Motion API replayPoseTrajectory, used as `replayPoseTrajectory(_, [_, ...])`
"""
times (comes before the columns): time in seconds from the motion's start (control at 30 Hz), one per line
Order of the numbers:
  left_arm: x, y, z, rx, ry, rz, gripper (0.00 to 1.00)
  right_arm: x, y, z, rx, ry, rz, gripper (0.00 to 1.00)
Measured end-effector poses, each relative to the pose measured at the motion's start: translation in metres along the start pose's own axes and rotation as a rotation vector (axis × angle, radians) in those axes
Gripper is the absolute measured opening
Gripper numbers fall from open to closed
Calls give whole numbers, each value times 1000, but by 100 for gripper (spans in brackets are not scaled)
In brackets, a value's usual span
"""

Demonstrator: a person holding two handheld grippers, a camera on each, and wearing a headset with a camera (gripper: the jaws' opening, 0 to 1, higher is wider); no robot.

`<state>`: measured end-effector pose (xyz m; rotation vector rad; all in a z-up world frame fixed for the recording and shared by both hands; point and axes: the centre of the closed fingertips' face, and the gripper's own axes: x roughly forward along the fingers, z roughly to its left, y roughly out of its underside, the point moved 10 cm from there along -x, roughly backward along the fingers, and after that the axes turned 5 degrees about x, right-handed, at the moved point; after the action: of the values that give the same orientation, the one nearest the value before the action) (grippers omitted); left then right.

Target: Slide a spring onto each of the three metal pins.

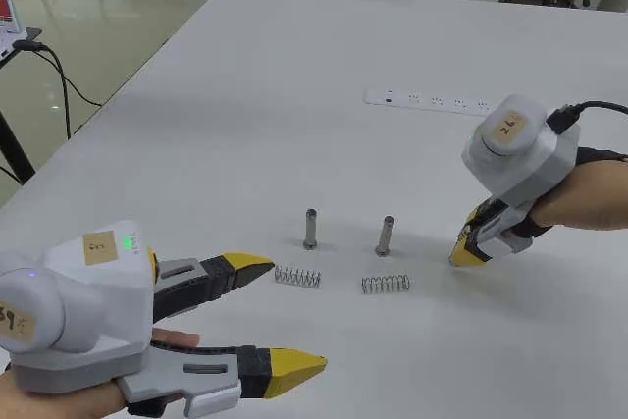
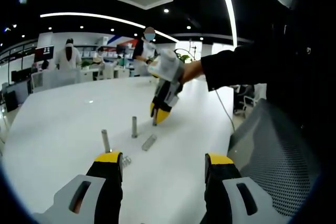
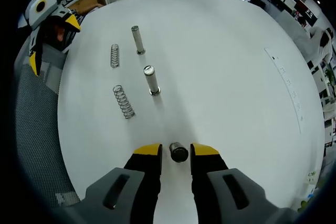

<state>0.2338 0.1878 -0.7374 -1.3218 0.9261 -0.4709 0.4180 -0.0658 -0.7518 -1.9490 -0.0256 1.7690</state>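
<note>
Two metal pins (image 1: 311,229) (image 1: 386,235) stand upright mid-table. A spring (image 1: 297,277) (image 1: 386,284) lies flat in front of each of them. My right gripper (image 1: 463,254) points down at the table to their right. In the right gripper view its jaws (image 3: 176,151) are closed in on a third pin (image 3: 179,153), which I see end-on. My left gripper (image 1: 280,316) is held wide open near the front edge, left of the springs, with nothing in it. From the left gripper (image 2: 164,163) view, the right gripper (image 2: 159,115) stands over the table beyond the pins (image 2: 134,127).
A white power strip (image 1: 427,101) lies on the white table (image 1: 245,95) behind the pins. A grey mesh chair (image 2: 273,150) is beside the table's near edge. People stand and sit in the room beyond the table.
</note>
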Motion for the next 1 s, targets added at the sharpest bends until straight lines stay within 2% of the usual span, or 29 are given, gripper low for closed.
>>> replayPoseTrajectory(0.5, [1, 0, 0, 4, 4, 4, 58, -1, 0, 2, -24, 10, -9, 26])
replayPoseTrajectory(1.0, [1, 0, -1, 8, 5, 9, 58, -4, 13, 6, 0, 9, -2, 28])
